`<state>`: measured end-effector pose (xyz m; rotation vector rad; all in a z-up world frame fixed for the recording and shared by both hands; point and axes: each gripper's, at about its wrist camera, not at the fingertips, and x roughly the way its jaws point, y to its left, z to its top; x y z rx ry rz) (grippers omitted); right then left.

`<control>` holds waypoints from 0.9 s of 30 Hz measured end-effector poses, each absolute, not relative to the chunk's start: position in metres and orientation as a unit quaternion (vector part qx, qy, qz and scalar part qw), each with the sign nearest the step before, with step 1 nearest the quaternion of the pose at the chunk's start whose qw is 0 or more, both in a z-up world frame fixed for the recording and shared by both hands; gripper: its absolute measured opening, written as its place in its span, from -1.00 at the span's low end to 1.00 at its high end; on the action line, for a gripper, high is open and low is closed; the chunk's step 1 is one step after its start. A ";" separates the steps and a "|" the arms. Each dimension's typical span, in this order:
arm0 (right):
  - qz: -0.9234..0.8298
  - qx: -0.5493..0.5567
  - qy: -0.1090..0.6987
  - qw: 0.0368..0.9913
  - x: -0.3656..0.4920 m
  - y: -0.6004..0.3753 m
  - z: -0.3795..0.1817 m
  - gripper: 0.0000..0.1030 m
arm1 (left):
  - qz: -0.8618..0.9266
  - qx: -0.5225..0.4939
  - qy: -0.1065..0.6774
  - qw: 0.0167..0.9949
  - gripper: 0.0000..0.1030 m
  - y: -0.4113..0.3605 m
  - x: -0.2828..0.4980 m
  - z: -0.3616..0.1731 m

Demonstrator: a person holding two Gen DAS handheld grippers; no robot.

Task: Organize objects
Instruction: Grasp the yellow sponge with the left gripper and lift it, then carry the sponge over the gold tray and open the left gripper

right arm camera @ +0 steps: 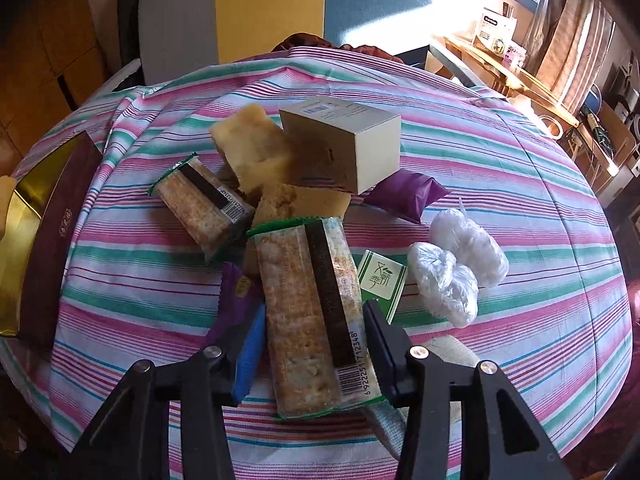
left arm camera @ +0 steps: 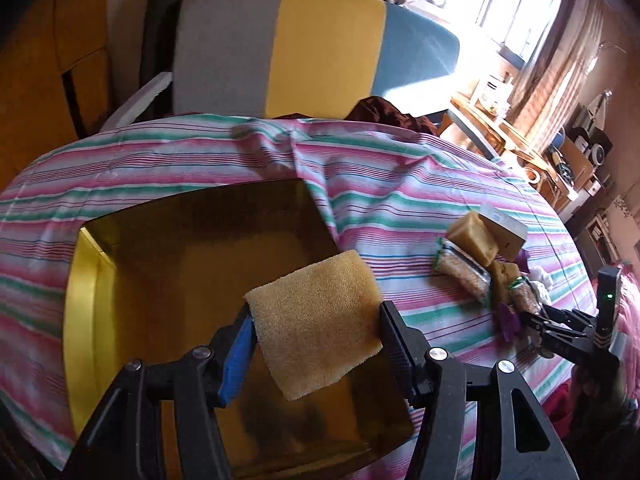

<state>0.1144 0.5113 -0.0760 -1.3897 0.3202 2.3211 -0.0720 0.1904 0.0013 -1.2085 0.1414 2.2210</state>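
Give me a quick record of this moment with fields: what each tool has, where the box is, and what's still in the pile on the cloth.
left tool: shut on yellow sponge piece, held above the open gold-lined box
right tool: closed around a cracker packet on the pile
box: at the left side of the striped cloth
still in pile: second cracker packet, two sponge chunks, white carton, purple sachets, green tea sachet, two clear plastic bundles
already in box: cannot tell
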 end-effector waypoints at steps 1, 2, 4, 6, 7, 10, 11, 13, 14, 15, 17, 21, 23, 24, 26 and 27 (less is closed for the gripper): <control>0.834 -0.497 0.120 0.208 0.115 0.512 -0.076 -0.06 | 0.841 -0.456 0.051 0.286 0.17 0.177 -0.078 0.000; 0.834 -0.496 0.124 0.209 0.116 0.513 -0.075 -0.06 | 0.845 -0.458 0.048 0.272 0.17 0.163 -0.085 -0.002; 0.835 -0.493 0.129 0.210 0.117 0.514 -0.074 -0.06 | 0.851 -0.464 0.040 0.243 0.17 0.136 -0.098 -0.008; 0.835 -0.492 0.128 0.210 0.116 0.513 -0.073 -0.06 | 0.855 -0.469 0.033 0.219 0.17 0.114 -0.109 -0.014; 0.836 -0.492 0.126 0.209 0.116 0.513 -0.073 -0.06 | 0.857 -0.470 0.031 0.209 0.17 0.105 -0.114 -0.017; 0.835 -0.496 0.118 0.209 0.114 0.511 -0.076 -0.06 | 0.859 -0.475 0.029 0.188 0.17 0.088 -0.126 -0.025; 0.835 -0.495 0.117 0.209 0.114 0.511 -0.076 -0.06 | 0.859 -0.478 0.029 0.184 0.17 0.085 -0.129 -0.028; 0.835 -0.495 0.118 0.210 0.114 0.511 -0.076 -0.06 | 0.858 -0.480 0.037 0.178 0.17 0.084 -0.137 -0.034; 0.835 -0.495 0.118 0.211 0.113 0.511 -0.076 -0.06 | 0.859 -0.480 0.045 0.172 0.17 0.085 -0.143 -0.037; 0.835 -0.494 0.118 0.211 0.113 0.511 -0.076 -0.06 | 0.859 -0.480 0.052 0.168 0.17 0.086 -0.148 -0.039; 0.835 -0.494 0.117 0.212 0.113 0.510 -0.076 -0.06 | 0.858 -0.482 0.058 0.166 0.17 0.089 -0.162 -0.041; 0.835 -0.494 0.117 0.213 0.113 0.510 -0.076 -0.06 | 0.856 -0.486 0.078 0.158 0.18 0.101 -0.187 -0.051; 0.835 -0.494 0.116 0.213 0.113 0.510 -0.076 -0.06 | 0.854 -0.489 0.087 0.153 0.18 0.105 -0.197 -0.056; 0.835 -0.494 0.116 0.213 0.113 0.511 -0.076 -0.06 | 0.853 -0.491 0.089 0.153 0.18 0.107 -0.203 -0.058; 0.835 -0.494 0.116 0.213 0.113 0.511 -0.075 -0.06 | 0.851 -0.493 0.100 0.149 0.20 0.111 -0.212 -0.063; 0.835 -0.494 0.115 0.213 0.113 0.511 -0.076 -0.06 | 0.852 -0.491 0.105 0.145 0.21 0.112 -0.216 -0.065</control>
